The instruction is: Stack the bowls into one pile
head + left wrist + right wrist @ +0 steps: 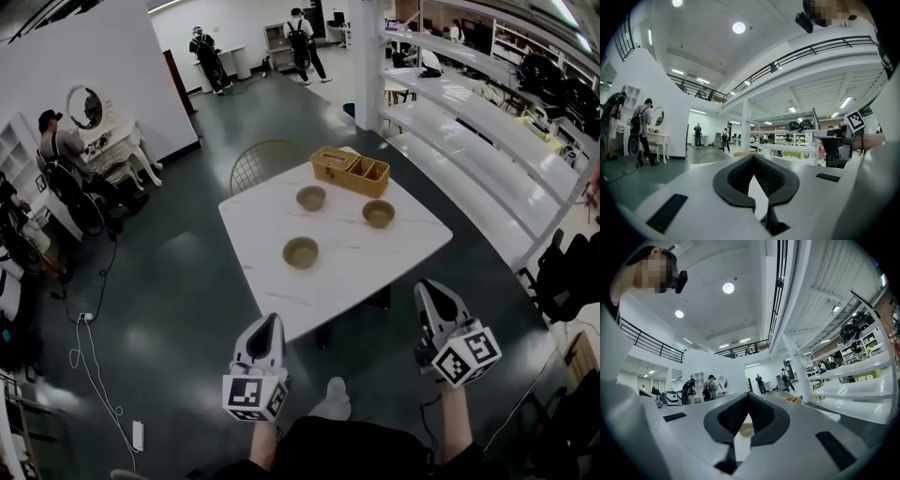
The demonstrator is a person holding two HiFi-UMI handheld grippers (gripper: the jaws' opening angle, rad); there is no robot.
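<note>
Before the white square counter point(356, 267), the grey left tongs point(271, 321) and right tongs point(427, 287) are hovering, both closed and empty, so stacking is not yet beginning. Three round tan bowls, near point(301, 252), far point(311, 198) and right point(379, 214), are sitting well apart, all waiting to be piled. A compartmented wooden box point(351, 171) is standing behind them, above a dark glossy floor point(169, 281).

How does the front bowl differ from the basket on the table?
The front bowl is round; the basket is rectangular. The bowl has one hollow; the basket is split into compartments. The bowl stands near the middle of the table; the basket sits at its far edge. Both are tan and upright.
</note>
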